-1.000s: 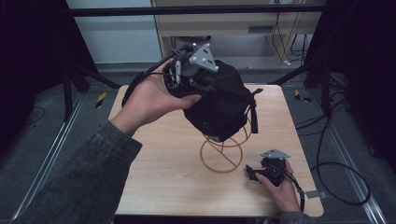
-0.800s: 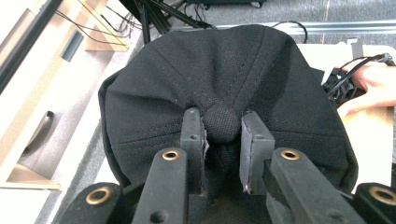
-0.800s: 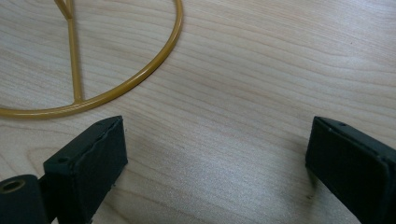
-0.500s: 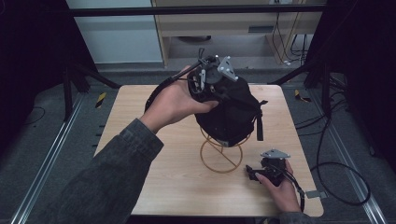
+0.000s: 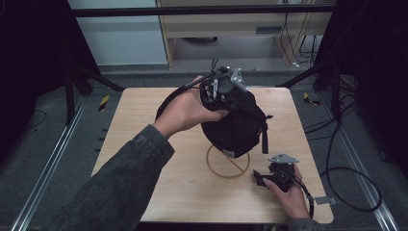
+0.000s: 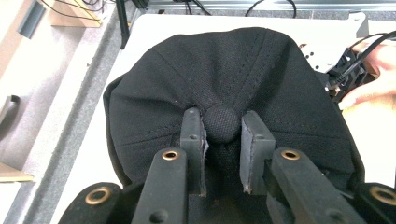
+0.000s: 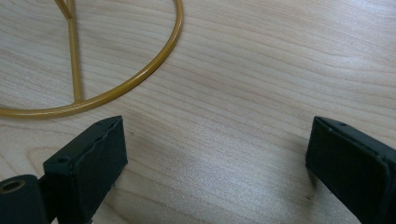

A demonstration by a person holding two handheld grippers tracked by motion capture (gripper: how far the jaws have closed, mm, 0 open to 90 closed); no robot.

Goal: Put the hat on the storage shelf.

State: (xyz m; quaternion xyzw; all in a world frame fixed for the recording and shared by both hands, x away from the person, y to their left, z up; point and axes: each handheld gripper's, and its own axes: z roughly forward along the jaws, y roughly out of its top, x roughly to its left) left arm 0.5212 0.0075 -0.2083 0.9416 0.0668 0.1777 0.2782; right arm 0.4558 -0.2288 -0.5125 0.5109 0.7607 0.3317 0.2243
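One black baseball cap point(image 5: 235, 122), fabric crown with stitched panels and a round top button point(image 6: 222, 122), sits above the middle of the table, over a gold wire stand point(image 5: 228, 161). Its adjusting strap point(image 5: 263, 139) hangs down the right side of the crown in the high view.

Left gripper point(image 6: 223, 135): jaws closed in on the cap's top button, one pad on each side of it, the cloth gathered into folds around the pinch. In the high view this gripper point(image 5: 222, 86) sits at the top of the cap, its grey three-cornered plate uppermost, held by the person's left hand point(image 5: 185, 110), whose grey sleeve point(image 5: 115, 187) reaches in from the lower left.

Stand: a round ring base lying flat on the table, with a straight bar crossing the ring; its upper part is hidden under the cap.

Right gripper point(image 5: 269, 177): near the right front corner of the table, held low by the right hand point(image 5: 287, 190), just right of the stand's ring. In its own view the jaws are spread wide over bare wood, nothing between them, the ring point(image 7: 116, 88) lying just ahead of the left jaw.

Table point(image 5: 144, 125): light wood top, square, on a dark floor.
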